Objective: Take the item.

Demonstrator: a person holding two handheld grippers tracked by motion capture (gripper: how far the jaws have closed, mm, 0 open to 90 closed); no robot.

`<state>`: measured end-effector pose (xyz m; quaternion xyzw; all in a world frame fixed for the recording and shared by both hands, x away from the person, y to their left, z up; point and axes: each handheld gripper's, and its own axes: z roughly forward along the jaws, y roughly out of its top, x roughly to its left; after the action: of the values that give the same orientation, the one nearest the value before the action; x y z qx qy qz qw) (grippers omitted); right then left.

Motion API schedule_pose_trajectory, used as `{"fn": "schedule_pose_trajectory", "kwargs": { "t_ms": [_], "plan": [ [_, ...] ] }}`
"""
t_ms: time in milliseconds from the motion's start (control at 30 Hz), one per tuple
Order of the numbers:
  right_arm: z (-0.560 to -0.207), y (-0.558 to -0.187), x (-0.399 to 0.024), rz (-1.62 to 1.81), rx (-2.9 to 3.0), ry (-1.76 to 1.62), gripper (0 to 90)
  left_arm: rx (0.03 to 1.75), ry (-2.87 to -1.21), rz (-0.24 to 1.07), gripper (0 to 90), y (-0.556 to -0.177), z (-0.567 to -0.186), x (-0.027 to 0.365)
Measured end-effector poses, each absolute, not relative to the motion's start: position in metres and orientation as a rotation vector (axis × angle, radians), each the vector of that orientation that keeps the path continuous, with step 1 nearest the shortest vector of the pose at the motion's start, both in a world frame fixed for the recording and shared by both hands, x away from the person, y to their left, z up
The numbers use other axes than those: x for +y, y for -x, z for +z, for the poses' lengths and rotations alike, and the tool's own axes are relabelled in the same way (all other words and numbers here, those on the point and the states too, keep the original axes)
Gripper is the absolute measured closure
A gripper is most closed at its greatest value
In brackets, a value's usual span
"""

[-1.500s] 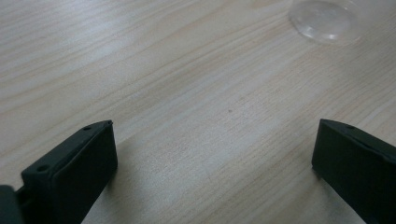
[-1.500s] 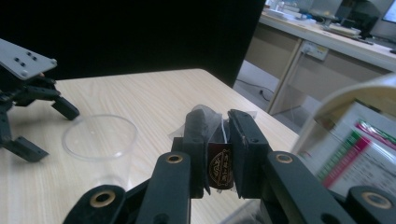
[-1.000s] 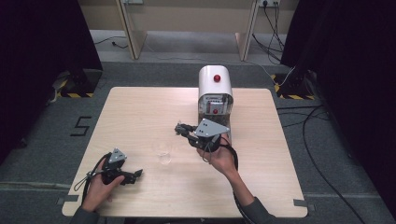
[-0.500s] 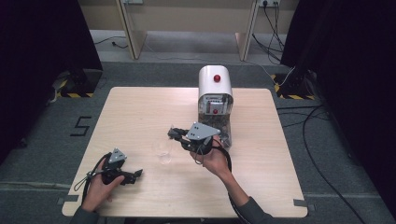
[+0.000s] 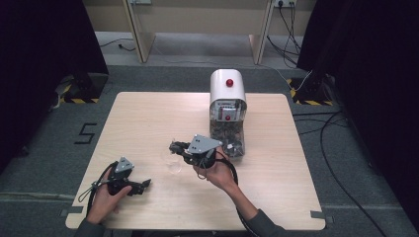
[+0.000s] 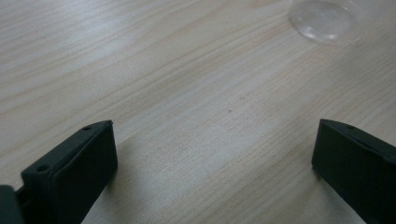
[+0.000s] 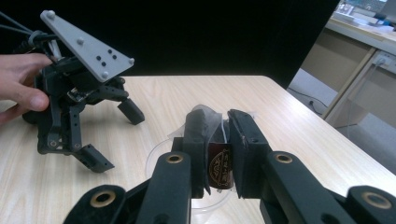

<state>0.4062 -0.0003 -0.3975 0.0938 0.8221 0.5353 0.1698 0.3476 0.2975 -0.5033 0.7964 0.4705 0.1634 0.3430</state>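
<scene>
A small wrapped sweet [image 7: 219,163], apparently a candy, is clamped in the right gripper [image 7: 215,140] just above a clear dish [image 5: 173,163]. The left gripper [image 6: 212,154] is held spread wide, empty, on the table [image 5: 148,118].

A lab or test room; a lone wooden table [image 5: 148,118] on grey carpet, black curtains [image 5: 44,59] at both sides, cables [image 5: 341,148] trailing, hazard-striped tape [image 5: 74,100] on the floor.
</scene>
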Motion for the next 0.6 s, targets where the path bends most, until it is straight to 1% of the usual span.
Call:
{"fn": "schedule_pose_trajectory", "kwargs": {
  "t_ms": [600],
  "plan": [
    [-0.416, -0.405, 0.015, 1.490, 2.396, -0.253, 78.2, 1.223, -2.070, 0.425, 0.0, -0.348, -0.503, 0.298]
  ]
}}
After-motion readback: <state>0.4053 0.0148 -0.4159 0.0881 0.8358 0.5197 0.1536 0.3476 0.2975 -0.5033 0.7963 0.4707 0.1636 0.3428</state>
